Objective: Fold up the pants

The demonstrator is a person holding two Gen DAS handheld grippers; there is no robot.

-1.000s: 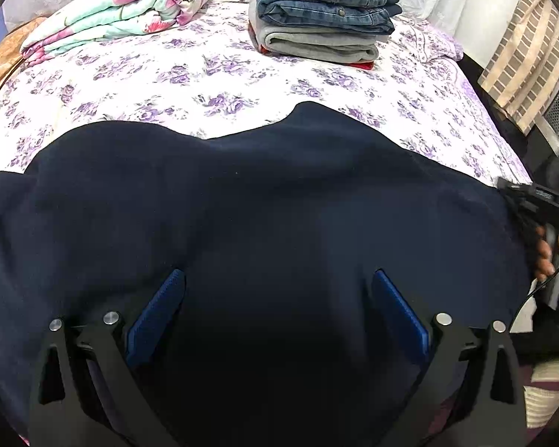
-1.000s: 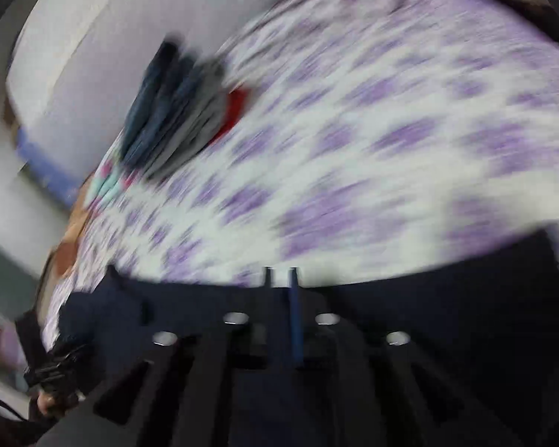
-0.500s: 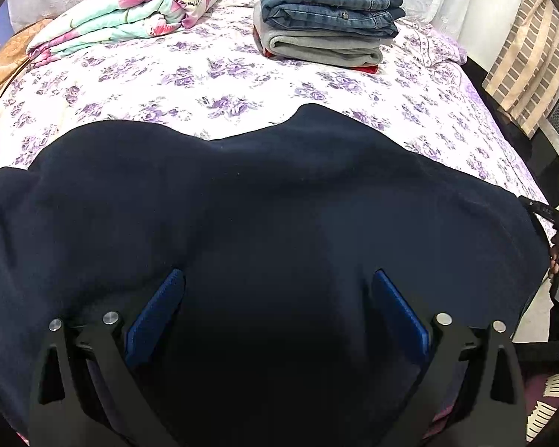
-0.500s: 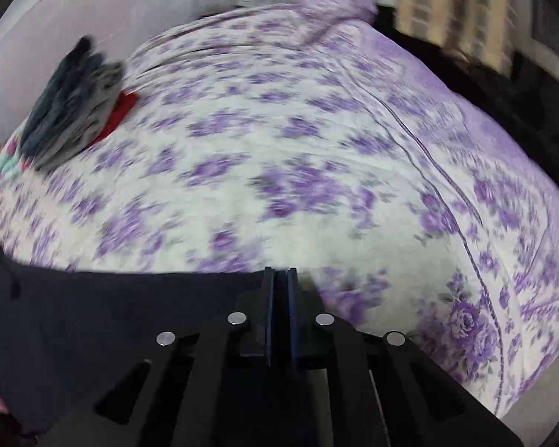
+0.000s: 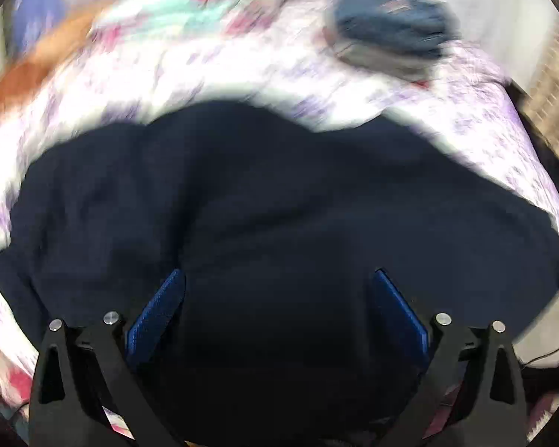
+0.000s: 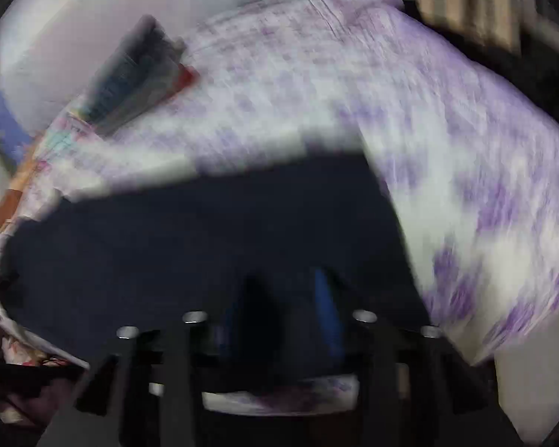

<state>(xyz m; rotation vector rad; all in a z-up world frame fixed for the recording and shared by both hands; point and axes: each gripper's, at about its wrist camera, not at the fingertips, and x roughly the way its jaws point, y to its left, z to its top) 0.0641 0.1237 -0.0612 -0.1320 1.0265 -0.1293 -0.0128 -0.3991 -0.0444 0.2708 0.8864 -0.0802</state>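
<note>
Dark navy pants [image 5: 279,205] lie spread on a bed with a purple-flowered sheet [image 5: 242,70]. My left gripper [image 5: 277,287] is open, its blue pads wide apart just above the cloth near its front edge. In the right wrist view the pants [image 6: 205,246] fill the lower left. My right gripper [image 6: 290,290] hangs over them with its jaws partly apart; the view is blurred, so I cannot tell if cloth sits between them.
A stack of folded jeans and grey clothes [image 5: 387,44] sits at the back of the bed and also shows in the right wrist view [image 6: 138,74]. A folded floral quilt [image 5: 190,11] lies back left. The bed's right edge [image 6: 503,342] drops off.
Both views are now blurred by motion. The right gripper, shut at the pants' edge before, has swung over the cloth and its jaws have parted. The pants look more bunched in the left view.
</note>
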